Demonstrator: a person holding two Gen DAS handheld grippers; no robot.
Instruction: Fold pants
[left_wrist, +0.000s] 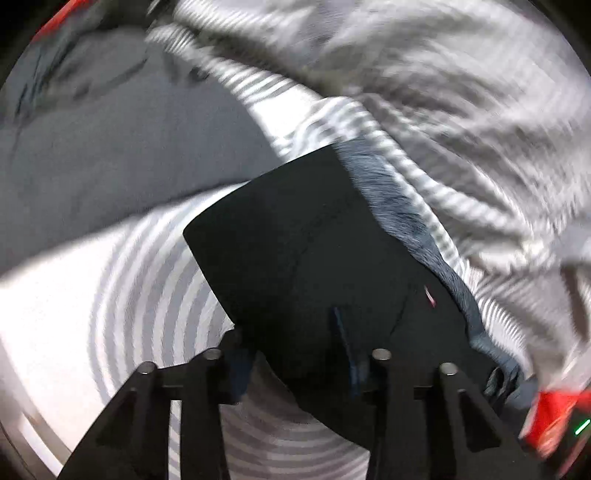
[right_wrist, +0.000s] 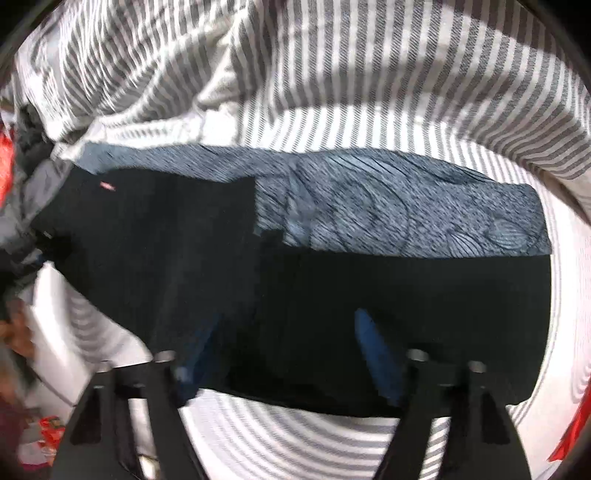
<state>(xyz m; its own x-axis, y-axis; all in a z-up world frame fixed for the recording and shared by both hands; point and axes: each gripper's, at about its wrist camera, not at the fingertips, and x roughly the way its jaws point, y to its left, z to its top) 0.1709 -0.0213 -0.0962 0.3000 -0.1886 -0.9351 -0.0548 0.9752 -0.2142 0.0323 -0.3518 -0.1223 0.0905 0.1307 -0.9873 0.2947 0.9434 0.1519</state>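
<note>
Pants (right_wrist: 295, 295), black, lie flat on striped bedding (right_wrist: 332, 74). Left tongs (left_wrist: 295, 365) straddle one edge, grip unclear; right tongs (right_wrist: 288, 354) gape above them.

Striped bedding (left_wrist: 461, 110) smeared by blur — red object (left_wrist: 554, 417) edge-cropped, unidentifiable

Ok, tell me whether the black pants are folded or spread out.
Folded: the black pants lie as a compact, straight-edged slab on the striped sheet.

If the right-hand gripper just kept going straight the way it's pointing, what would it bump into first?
Most likely the black pants: the right gripper points down at them, fingers straddling the dark cloth near its edge. The striped sheet lies underneath. How close is hard to judge.
</note>
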